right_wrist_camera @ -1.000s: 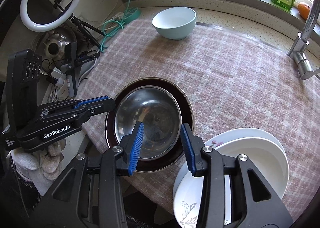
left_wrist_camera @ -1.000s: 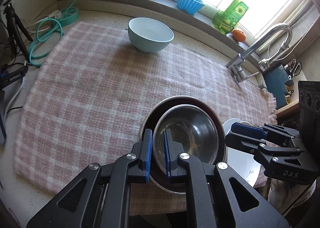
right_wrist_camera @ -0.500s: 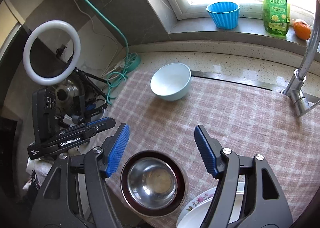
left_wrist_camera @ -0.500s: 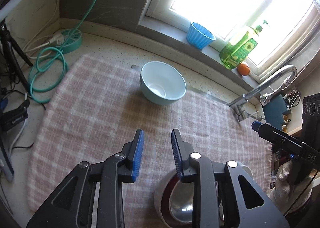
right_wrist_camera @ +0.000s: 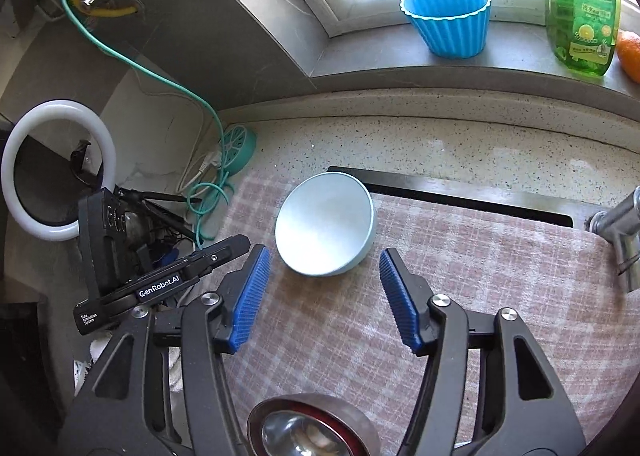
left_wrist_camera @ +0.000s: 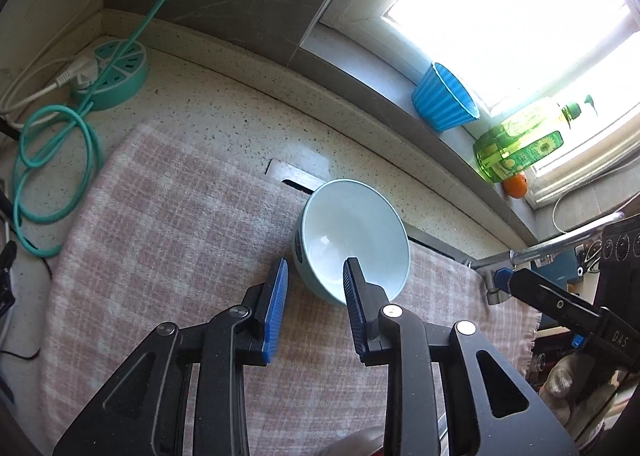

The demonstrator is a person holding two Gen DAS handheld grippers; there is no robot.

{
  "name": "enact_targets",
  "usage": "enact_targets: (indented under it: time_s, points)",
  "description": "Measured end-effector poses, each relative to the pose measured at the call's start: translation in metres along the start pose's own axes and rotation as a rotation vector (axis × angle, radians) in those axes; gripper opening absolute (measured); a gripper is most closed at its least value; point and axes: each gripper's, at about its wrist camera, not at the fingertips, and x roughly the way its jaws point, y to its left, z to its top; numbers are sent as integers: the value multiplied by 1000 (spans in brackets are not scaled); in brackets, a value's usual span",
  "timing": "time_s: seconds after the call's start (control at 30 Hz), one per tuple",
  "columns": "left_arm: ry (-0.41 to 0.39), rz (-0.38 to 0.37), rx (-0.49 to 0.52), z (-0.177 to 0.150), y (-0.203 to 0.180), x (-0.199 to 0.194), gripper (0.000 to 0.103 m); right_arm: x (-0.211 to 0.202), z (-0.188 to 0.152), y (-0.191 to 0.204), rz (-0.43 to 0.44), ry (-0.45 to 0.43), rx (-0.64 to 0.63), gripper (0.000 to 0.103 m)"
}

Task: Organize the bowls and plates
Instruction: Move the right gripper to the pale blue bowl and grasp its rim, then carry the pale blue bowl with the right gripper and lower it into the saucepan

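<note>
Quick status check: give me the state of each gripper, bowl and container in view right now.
left gripper: open, empty
right gripper: open wide, empty
light blue bowl: upright on the checked cloth, empty
steel bowl: nested in a dark red bowl
blue ribbed cup: upright on the sill
dish soap bottle: upright

you have bare checked cloth [right_wrist_camera: 460,276] all around the pale blue bowl [right_wrist_camera: 326,223]. behind it the faucet [right_wrist_camera: 618,223] stands at your right, the coiled green cable [left_wrist_camera: 52,159] at your left, the steel bowl [right_wrist_camera: 308,436] nearest you.
</note>
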Motion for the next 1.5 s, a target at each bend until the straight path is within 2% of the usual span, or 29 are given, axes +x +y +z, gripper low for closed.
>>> enact_targets:
  time_s: [0.3, 0.33, 0.5, 0.57, 0.67, 0.77, 1.1, 1.5]
  points:
    - [27, 11, -29, 19, 8, 27, 27, 64, 14, -23, -37, 86, 78, 42]
    - [29, 10, -28, 20, 8, 29, 27, 69, 14, -25, -44, 94, 83, 38]
    - [53, 5, -23, 21, 6, 41, 25, 86, 12, -35, -62, 121, 110, 32]
    - [60, 8, -19, 20, 6, 46, 25, 89, 13, -36, -67, 128, 109, 26]
    - [69, 13, -15, 19, 5, 51, 17, 92, 14, -37, -68, 135, 108, 21]
    - [72, 11, -14, 18, 6, 53, 12, 94, 13, -36, -74, 136, 109, 18]
    - [59, 20, -12, 12, 2, 46, 12, 80, 11, -30, -69, 121, 100, 15]
    - [-20, -2, 29, -5, -18, -8, 12, 35, -6, -10, -23, 78, 76, 15]
